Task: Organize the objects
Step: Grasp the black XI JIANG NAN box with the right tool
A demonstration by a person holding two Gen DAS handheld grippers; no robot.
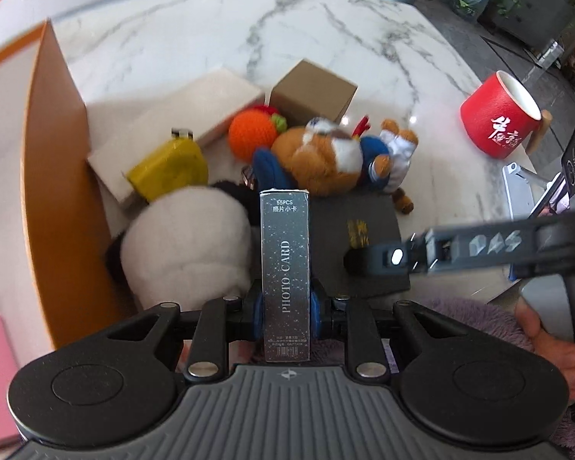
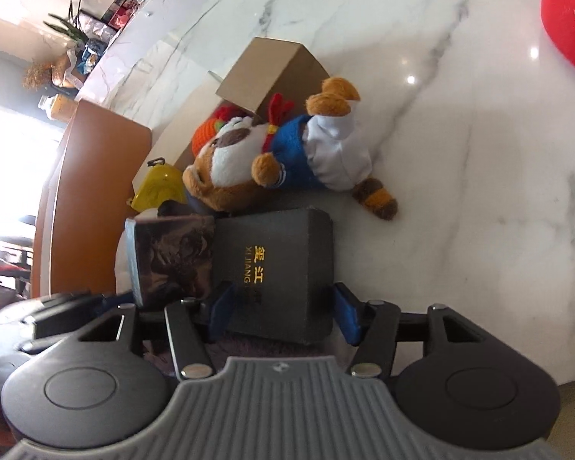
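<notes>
The left gripper (image 1: 286,308) clamps its blue pads on the tall, narrow, silver-speckled "PHOTO CARD" box (image 1: 285,268), held upright above the clutter. The right gripper (image 2: 283,308) stands released, its blue pads straddling the matte black gift box with gold lettering (image 2: 278,268) without pressing on it. Beyond lie a brown raccoon plush in blue (image 2: 272,161), a white plush (image 1: 184,245) and the orange-walled storage box (image 1: 57,161). To grip well, I'd centre the pads on the black box's sides, then close squarely.
</notes>
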